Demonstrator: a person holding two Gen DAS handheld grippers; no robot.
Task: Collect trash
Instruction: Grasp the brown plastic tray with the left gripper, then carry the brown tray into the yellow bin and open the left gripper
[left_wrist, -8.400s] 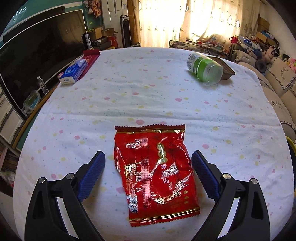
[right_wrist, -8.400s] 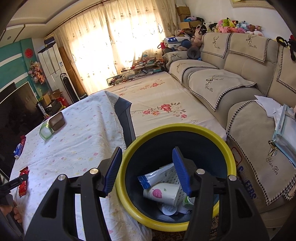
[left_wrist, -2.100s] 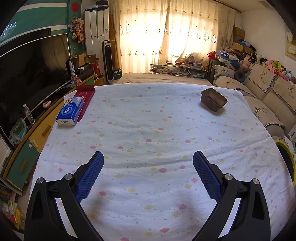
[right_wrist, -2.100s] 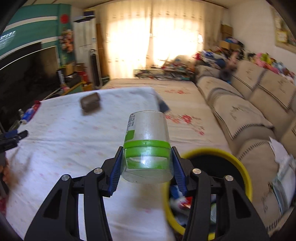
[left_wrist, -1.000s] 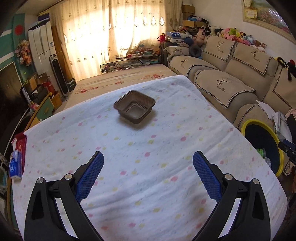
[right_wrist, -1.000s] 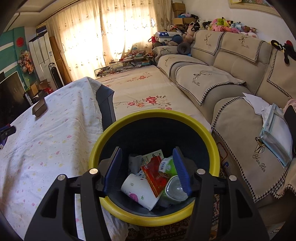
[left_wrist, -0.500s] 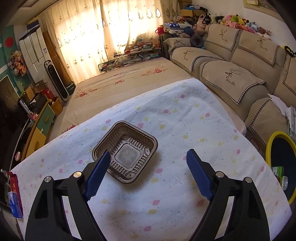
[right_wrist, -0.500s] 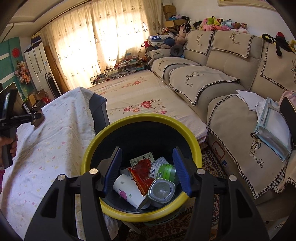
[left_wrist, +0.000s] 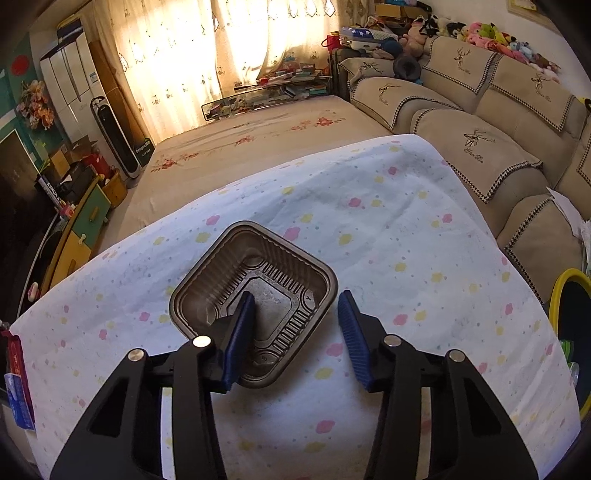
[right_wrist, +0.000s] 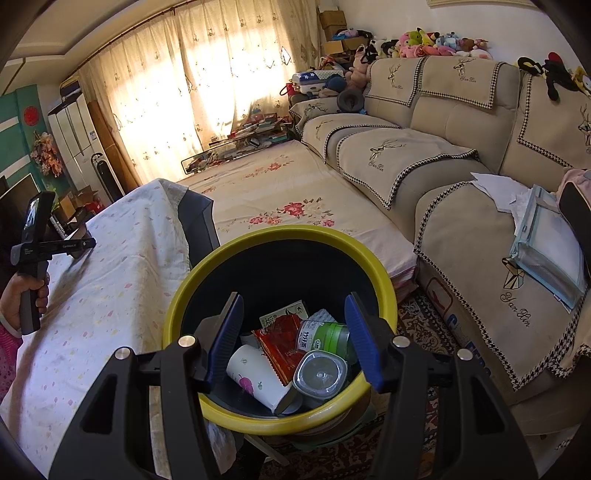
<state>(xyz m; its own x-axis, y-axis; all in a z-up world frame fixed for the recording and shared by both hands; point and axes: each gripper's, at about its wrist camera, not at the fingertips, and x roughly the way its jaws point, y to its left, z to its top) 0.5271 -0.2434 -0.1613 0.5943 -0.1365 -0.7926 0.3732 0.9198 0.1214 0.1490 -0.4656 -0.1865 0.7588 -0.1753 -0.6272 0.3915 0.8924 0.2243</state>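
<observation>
The left gripper (left_wrist: 295, 325) had just been closing astride the right wall of the brown plastic tray (left_wrist: 221, 266) on the spotted tablecloth (left_wrist: 406, 221), pads not yet pressing. The right gripper (right_wrist: 293, 338) hung part-open and empty over the yellow-rimmed bin (right_wrist: 280, 234), which stood at three o'clock from the tray.

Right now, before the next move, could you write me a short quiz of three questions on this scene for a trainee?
1. True or false: the left gripper has one finger inside the brown tray.
2. Which thing lies in the bin? A) tissue pack B) paper cup C) plush toy
3. Fill in: the right gripper hangs over the bin with its jaws ____.

Key: 1 true. 2 B. 3 open, holding nothing.
</observation>
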